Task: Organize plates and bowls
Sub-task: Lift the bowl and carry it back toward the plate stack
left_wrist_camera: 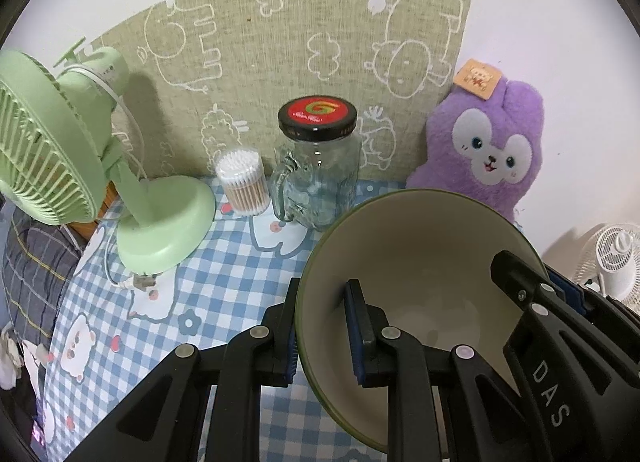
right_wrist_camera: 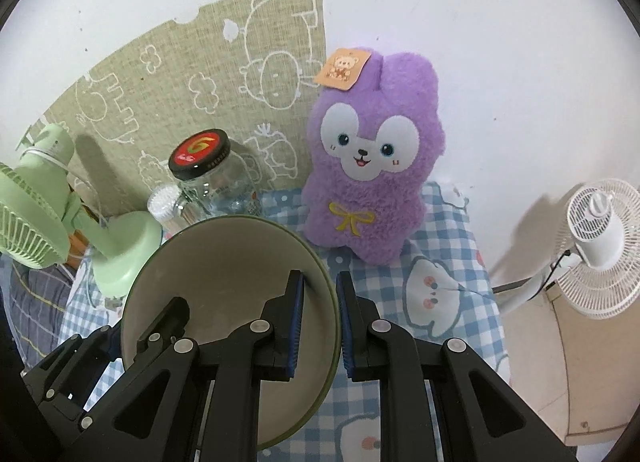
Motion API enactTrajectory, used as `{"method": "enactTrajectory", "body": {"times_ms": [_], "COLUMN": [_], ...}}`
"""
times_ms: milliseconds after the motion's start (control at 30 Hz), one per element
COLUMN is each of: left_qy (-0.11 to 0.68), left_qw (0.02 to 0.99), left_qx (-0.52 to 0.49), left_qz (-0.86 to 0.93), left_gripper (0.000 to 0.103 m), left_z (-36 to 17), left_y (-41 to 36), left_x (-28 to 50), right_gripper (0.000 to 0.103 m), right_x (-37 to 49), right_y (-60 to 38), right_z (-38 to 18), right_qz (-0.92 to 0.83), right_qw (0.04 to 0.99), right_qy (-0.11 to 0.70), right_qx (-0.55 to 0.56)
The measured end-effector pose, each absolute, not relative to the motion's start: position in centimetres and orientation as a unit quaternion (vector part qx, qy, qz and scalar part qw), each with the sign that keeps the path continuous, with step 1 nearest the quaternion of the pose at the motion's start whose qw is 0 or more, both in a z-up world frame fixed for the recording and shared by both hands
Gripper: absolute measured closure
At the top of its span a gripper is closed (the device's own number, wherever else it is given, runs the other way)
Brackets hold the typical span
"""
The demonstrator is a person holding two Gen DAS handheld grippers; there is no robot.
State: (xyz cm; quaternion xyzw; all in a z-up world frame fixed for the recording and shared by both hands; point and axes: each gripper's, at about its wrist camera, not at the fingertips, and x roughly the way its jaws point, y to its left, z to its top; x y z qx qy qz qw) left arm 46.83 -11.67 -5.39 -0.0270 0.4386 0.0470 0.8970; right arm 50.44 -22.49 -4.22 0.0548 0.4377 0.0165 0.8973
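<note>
The left tongs (left_wrist_camera: pixel 322 332) straddle the left rim of the bowl (left_wrist_camera: pixel 420 246): one blue-padded finger lies outside the wall, the other inside, and both pads sit close against the wall, so the tongs are clamped on the bowl. The right tongs (right_wrist_camera: pixel 318 326) straddle the opposite rim of the same bowl (right_wrist_camera: pixel 224 258), one finger inside and one outside; whether those pads actually press the wall cannot be told, as a narrow gap seems to show on the outer side. The bowl is cream inside with a dark green outside. It is tilted, its opening facing the cameras, and is carried between the two tongs above the blue-and-white checked cloth (left_wrist_camera: pixel 224 274) that covers the table.

Beyond the bowl, a lidded glass jar (left_wrist_camera: pixel 318 166) stands upright. A tub of cotton swabs (left_wrist_camera: pixel 242 182) stands just beside the jar. A green desk fan (left_wrist_camera: pixel 80 166) stands further left. A purple plush toy (right_wrist_camera: pixel 370 166) leans against the wall behind the bowl. A white fan (right_wrist_camera: pixel 596 250) stands off the table edge, at far right.
</note>
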Motion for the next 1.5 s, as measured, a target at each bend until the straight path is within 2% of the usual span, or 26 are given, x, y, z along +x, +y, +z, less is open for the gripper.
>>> {"method": "enactTrajectory", "body": {"times_ms": [767, 1500], "left_qy": [0.405, 0.391], "left_qw": [0.914, 0.920], "left_qx": [-0.027, -0.013], "left_qz": [0.019, 0.017], "left_gripper": [0.085, 0.085], "left_z": [0.9, 3.5], "left_y": [-9.3, -4.9], "left_x": [39.9, 30.0], "right_gripper": [0.083, 0.083], "right_x": [41.8, 31.5], "right_y": [-19.5, -14.4], "right_z": [2.8, 5.2], "right_qz": [-0.008, -0.009], "right_qw": [0.911, 0.916], "right_qy": [0.409, 0.396], "right_qx": [0.056, 0.061]}}
